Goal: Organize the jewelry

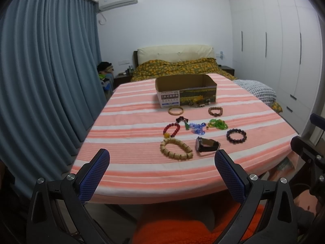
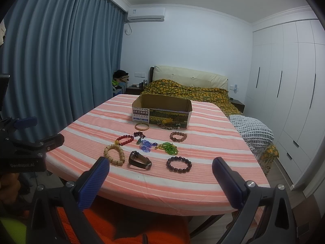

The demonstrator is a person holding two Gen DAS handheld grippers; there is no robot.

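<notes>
Left wrist view: left gripper point(image 1: 162, 162) spread wide, empty, short of the counter point(image 1: 126, 174). Bracelets and a watch point(image 1: 206, 144) lie before the empty box point(image 1: 185, 90). Beads look light, hard, slippery; pinch across the strand.

Right wrist view: right gripper point(image 2: 160, 167) wide, empty. Only here the left gripper's body shows.

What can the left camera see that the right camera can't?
Only the left wrist view shows the right gripper's black body at its right edge, and the left gripper open. Only the right wrist view shows the left gripper's body at its left edge, and the right gripper open. Both show the cardboard box, the watch, the beaded bracelets and the striped cloth.
</notes>
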